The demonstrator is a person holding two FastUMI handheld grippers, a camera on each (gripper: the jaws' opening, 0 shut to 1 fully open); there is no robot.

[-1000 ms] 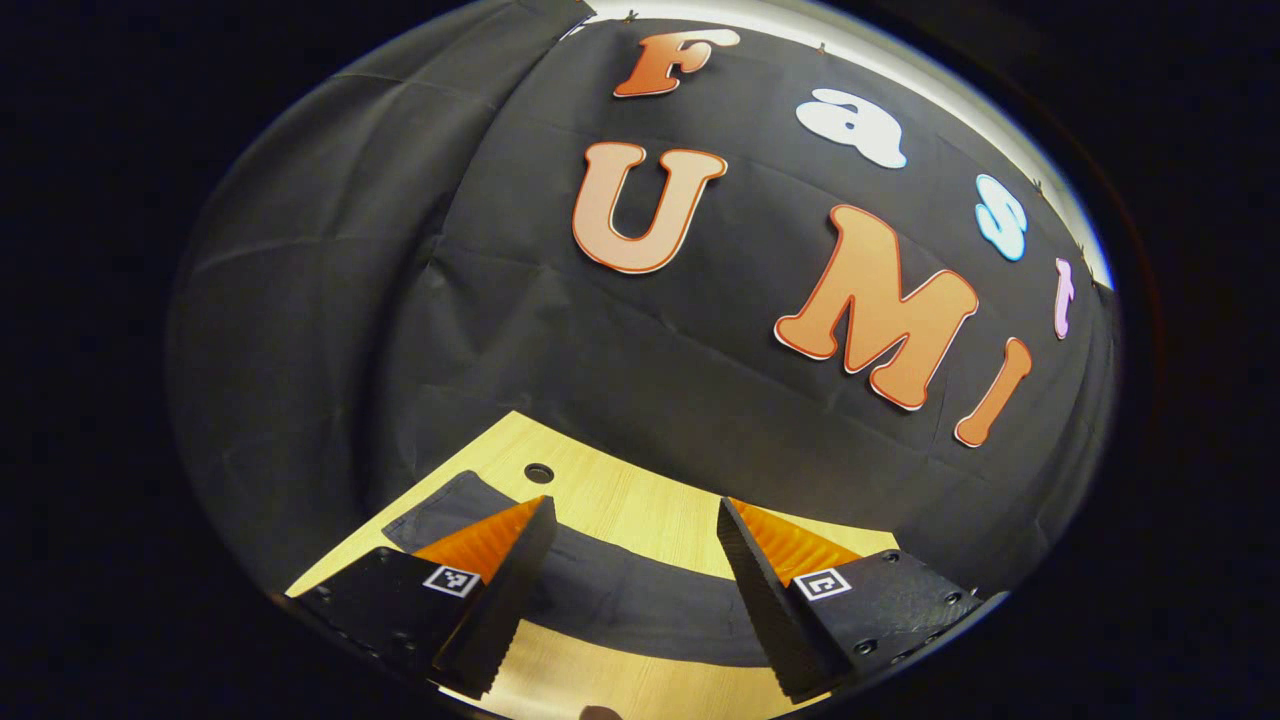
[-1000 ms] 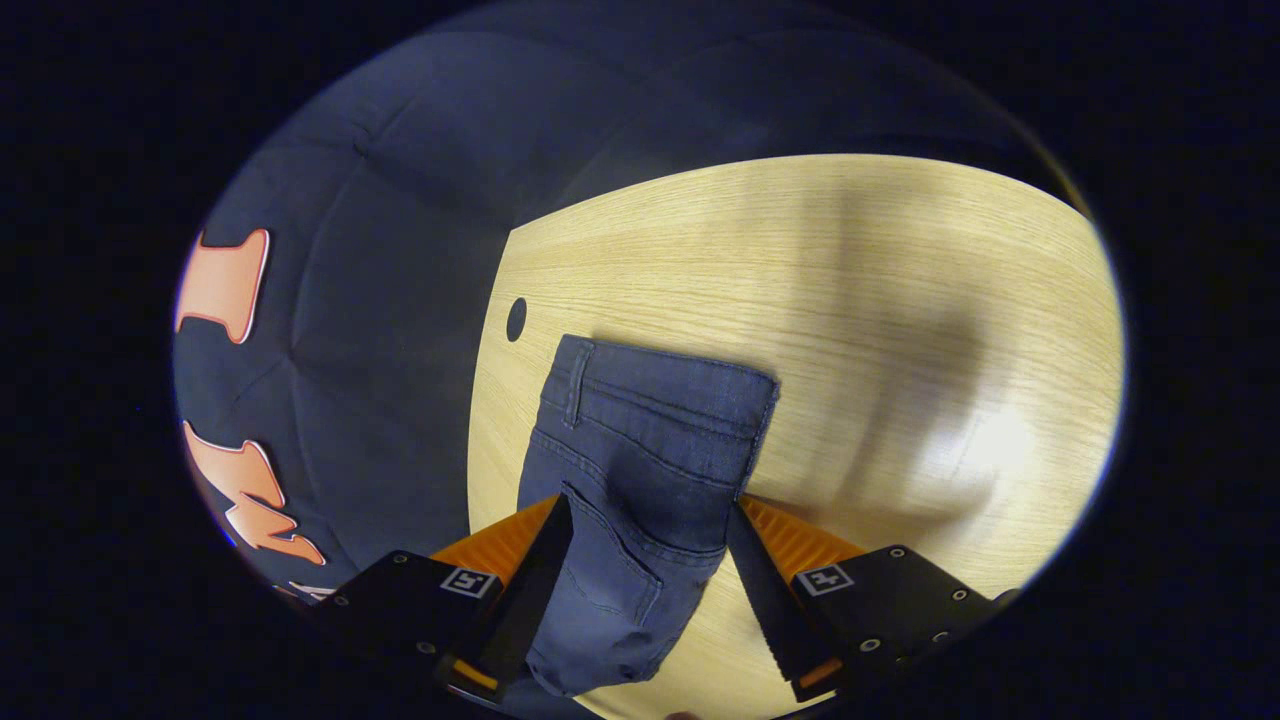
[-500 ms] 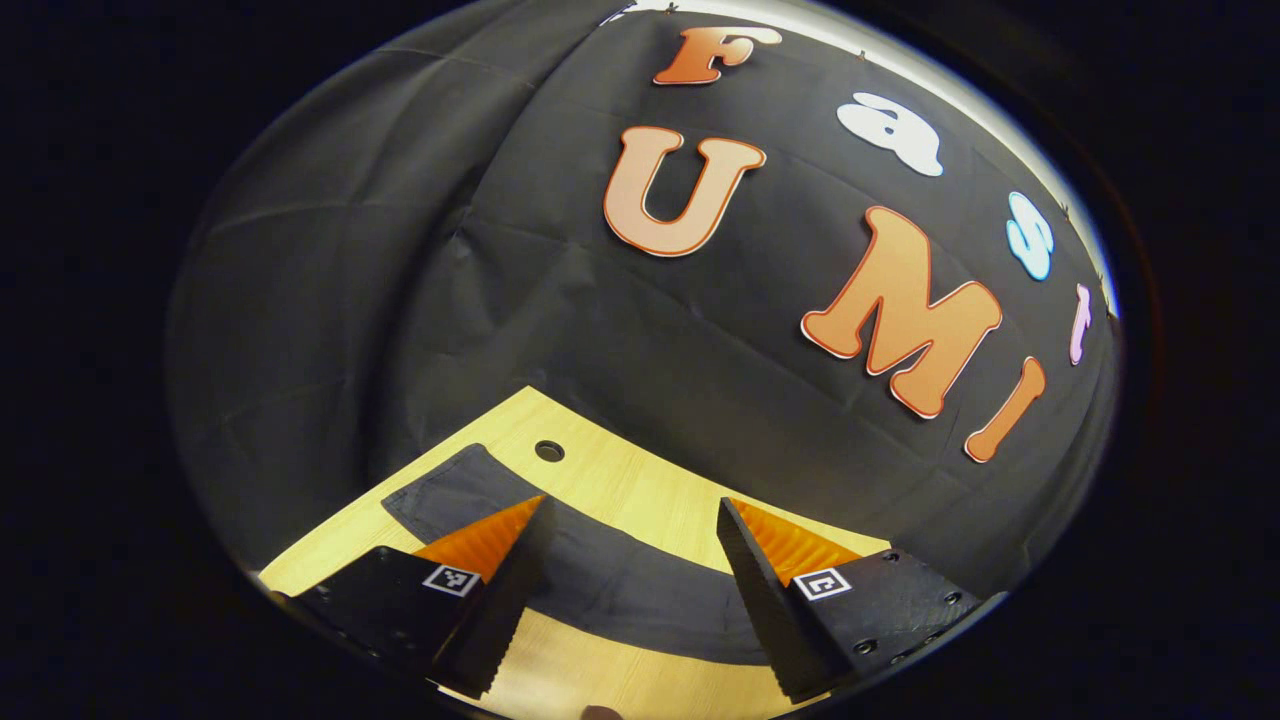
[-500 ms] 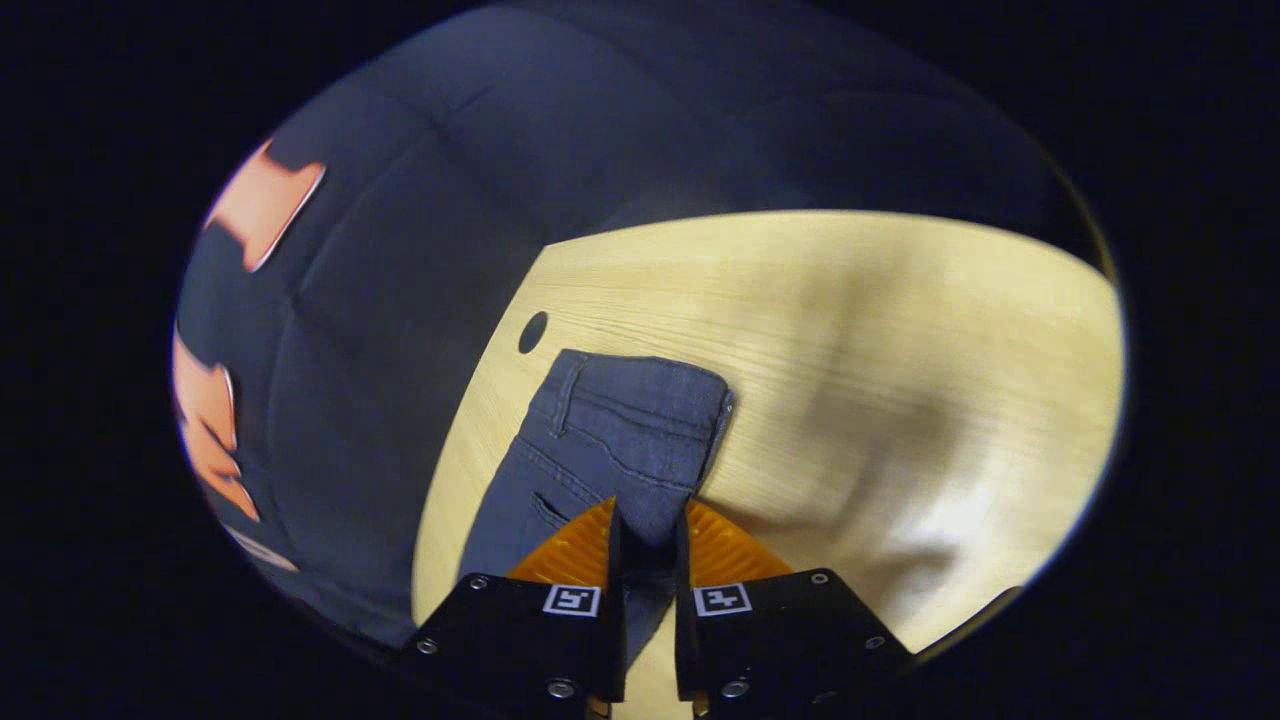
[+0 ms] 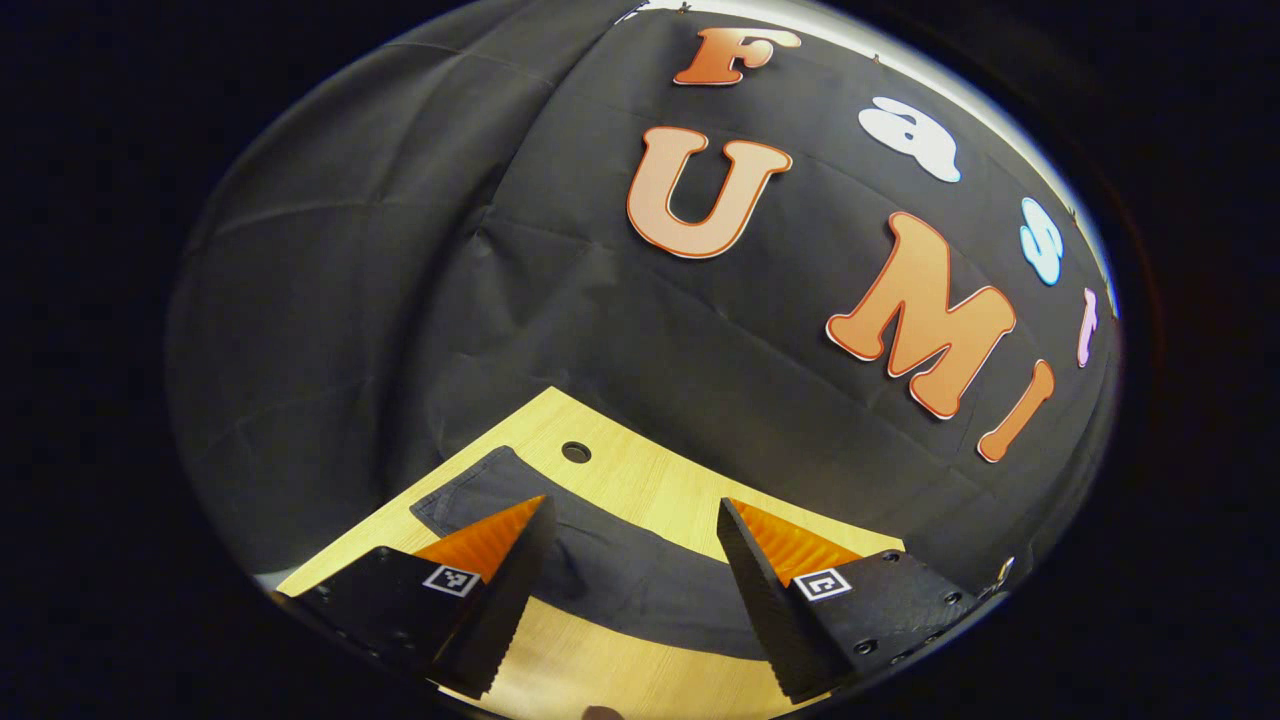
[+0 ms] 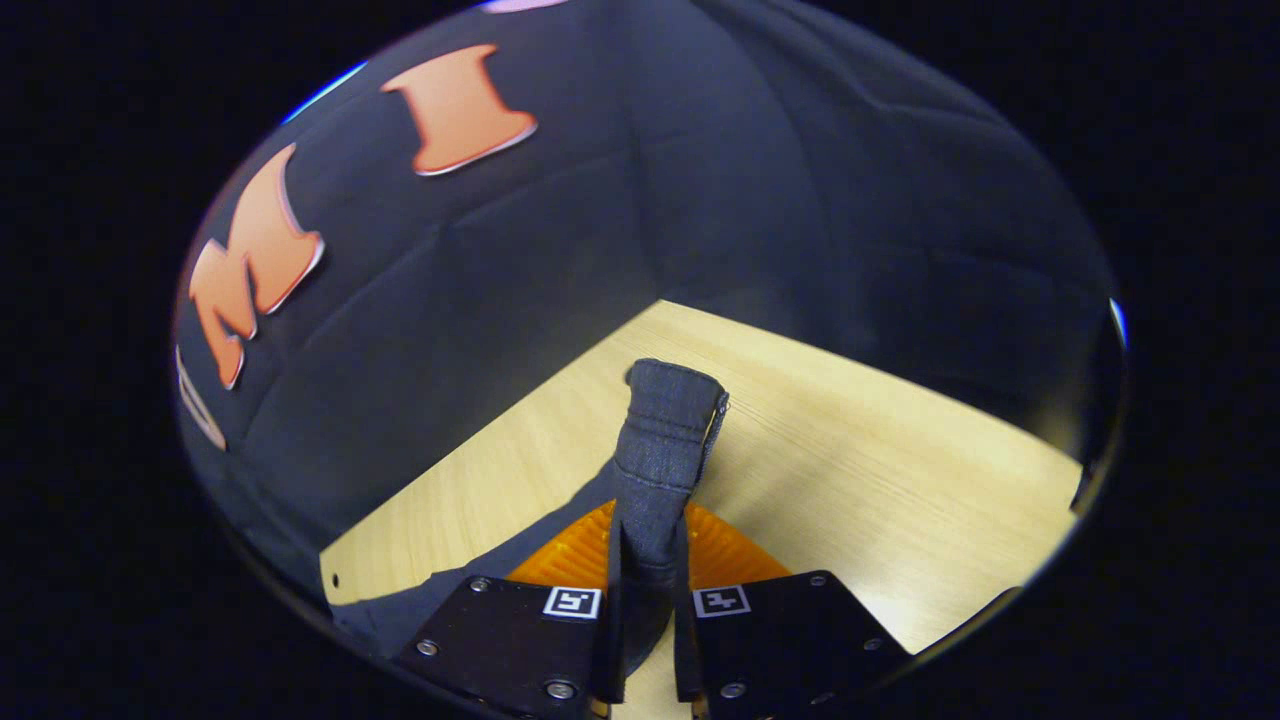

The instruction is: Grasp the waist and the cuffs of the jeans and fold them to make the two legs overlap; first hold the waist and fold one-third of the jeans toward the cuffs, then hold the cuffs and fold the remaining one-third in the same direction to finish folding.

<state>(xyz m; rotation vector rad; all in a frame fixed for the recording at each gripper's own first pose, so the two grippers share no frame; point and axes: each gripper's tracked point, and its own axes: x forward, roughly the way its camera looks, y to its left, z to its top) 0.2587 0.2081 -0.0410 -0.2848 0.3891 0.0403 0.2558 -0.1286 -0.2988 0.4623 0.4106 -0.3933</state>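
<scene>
Dark blue jeans lie as a long band across the light wooden table in the left gripper view. My left gripper hovers above that band, open, with nothing between its fingers. In the right gripper view my right gripper is shut on the jeans' waist, which stands up from between the fingers as a bunched fold lifted off the table. More denim trails down to the left behind the fingers.
A round cable hole sits in the table near the jeans' far end. The black cloth wall closes the table's far sides. Bare wood stretches to the right of the lifted waist.
My right gripper closed on the waist, then raised and turned it, so the denim now stands bunched above the table. The left gripper only drifted slightly and stayed open.
</scene>
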